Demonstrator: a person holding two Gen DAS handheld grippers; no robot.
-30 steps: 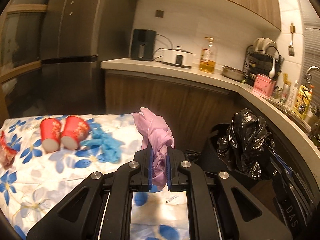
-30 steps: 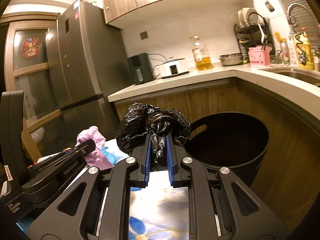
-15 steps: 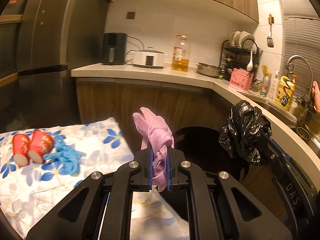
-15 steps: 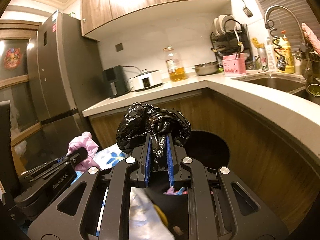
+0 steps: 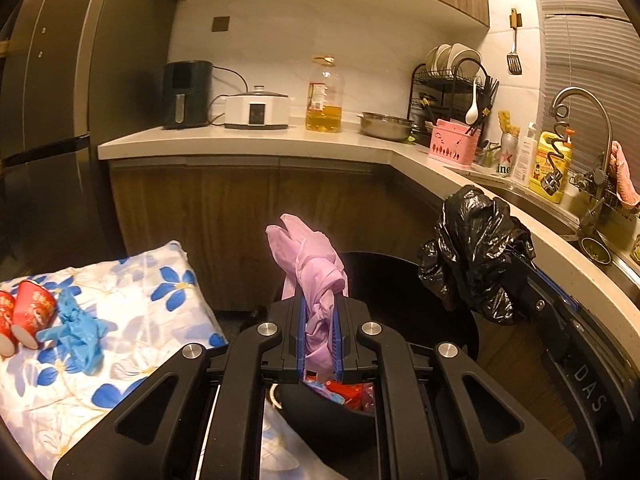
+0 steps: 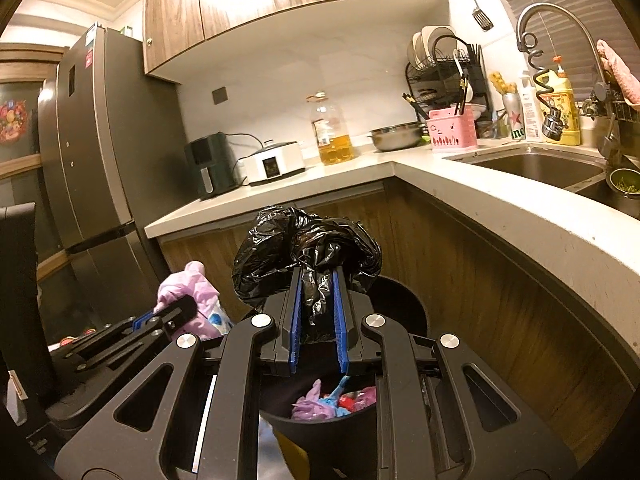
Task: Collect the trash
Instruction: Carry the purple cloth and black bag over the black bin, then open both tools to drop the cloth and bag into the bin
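My left gripper [image 5: 319,316] is shut on a crumpled pink glove [image 5: 310,268] and holds it over the black trash bin [image 5: 404,280]. My right gripper [image 6: 316,296] is shut on a crumpled black plastic bag [image 6: 304,244] above the same bin [image 6: 320,424]. The bin holds pink, blue and red trash [image 6: 332,400]. The black bag [image 5: 472,256] shows at the right of the left wrist view, and the pink glove [image 6: 188,292] at the left of the right wrist view. A blue glove [image 5: 80,328] and two red paper cups [image 5: 24,316] lie on the floral tablecloth [image 5: 140,312].
An L-shaped counter [image 5: 280,140] wraps behind and right of the bin, with wooden cabinet fronts [image 6: 460,264] close by. A sink [image 6: 540,168] and tap sit at the right. A dark fridge [image 6: 96,160] stands at the left.
Both grippers have moved right from above the table to above the bin, still holding the pink glove and black bag. The cups and blue glove have slid to the left edge of view.
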